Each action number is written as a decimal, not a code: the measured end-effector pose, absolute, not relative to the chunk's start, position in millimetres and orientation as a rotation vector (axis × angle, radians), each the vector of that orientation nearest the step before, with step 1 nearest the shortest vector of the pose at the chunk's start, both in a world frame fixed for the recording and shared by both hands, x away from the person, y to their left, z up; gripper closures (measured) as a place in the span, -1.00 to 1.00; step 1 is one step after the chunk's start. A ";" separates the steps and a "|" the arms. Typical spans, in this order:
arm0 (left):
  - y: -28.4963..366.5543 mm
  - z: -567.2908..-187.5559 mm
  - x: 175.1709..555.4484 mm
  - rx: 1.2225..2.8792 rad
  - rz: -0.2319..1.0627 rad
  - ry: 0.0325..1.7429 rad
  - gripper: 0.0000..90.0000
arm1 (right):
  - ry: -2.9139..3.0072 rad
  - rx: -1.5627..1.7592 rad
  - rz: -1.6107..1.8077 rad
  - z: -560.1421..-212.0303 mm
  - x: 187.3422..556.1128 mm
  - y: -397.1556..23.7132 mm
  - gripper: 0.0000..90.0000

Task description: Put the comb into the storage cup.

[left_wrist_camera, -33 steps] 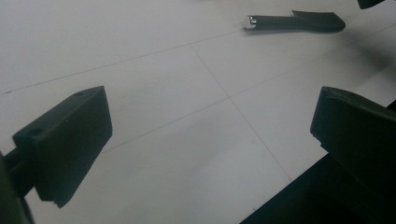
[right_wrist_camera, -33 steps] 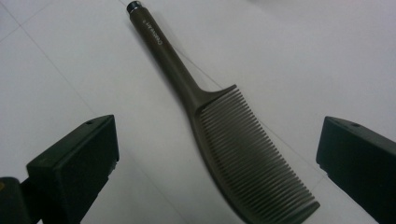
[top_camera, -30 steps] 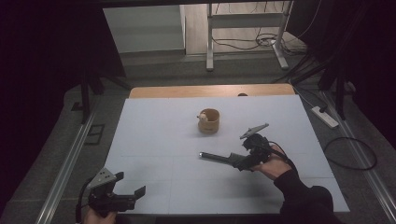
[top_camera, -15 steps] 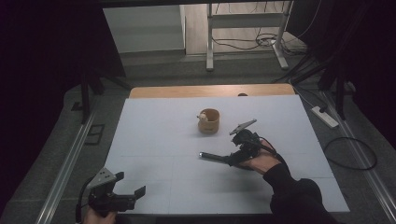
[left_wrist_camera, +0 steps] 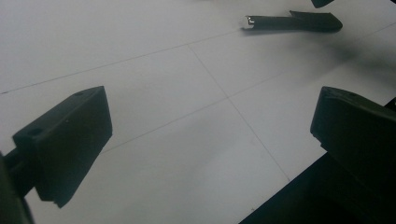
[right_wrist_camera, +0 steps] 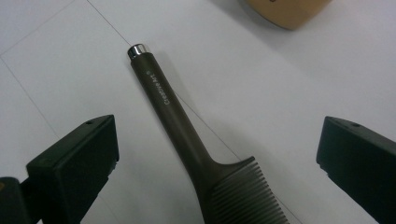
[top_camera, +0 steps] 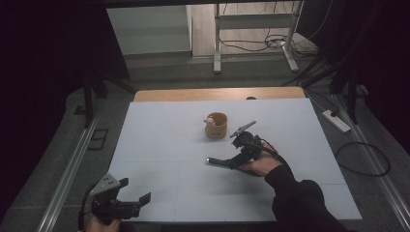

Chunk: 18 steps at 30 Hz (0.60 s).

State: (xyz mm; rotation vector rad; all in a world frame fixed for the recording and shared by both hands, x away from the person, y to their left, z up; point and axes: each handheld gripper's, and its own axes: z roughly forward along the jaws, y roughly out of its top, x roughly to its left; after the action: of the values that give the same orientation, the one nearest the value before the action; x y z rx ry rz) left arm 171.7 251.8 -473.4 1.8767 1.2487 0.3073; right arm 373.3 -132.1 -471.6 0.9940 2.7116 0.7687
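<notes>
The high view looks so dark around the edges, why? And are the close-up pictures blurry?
High view: light falls on the white table while the room around stays black. Right gripper view: the comb is sharp, lettering readable, with a soft shadow. Left gripper view: the near tool jaws look slightly soft, with dark shadow at the upper right.

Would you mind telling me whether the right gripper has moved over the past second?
Yes. The right gripper has shifted left across the table and slightly toward the wooden cup, now open over the comb.
</notes>
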 end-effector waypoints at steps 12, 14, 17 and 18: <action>252.0 -473.5 171.8 1.874 0.304 1.248 -1.00 | 2.742 0.951 0.782 -473.1 381.9 -116.8 -0.02; 252.0 -473.5 171.8 1.874 0.304 1.248 -1.00 | 2.749 0.946 0.785 -473.0 383.2 -115.7 0.08; 252.3 -473.6 171.9 1.874 0.304 1.247 -1.00 | 2.769 0.936 0.779 -473.5 386.6 -112.5 0.38; 252.3 -473.6 171.9 1.874 0.303 1.247 -1.00 | 2.774 0.931 0.775 -474.1 387.7 -110.9 0.49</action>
State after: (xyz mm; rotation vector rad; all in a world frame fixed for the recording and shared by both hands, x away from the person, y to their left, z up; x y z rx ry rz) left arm 171.9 252.3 -473.6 1.8737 1.2472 0.3031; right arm 387.7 -110.9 -474.1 0.9306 2.7742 0.7755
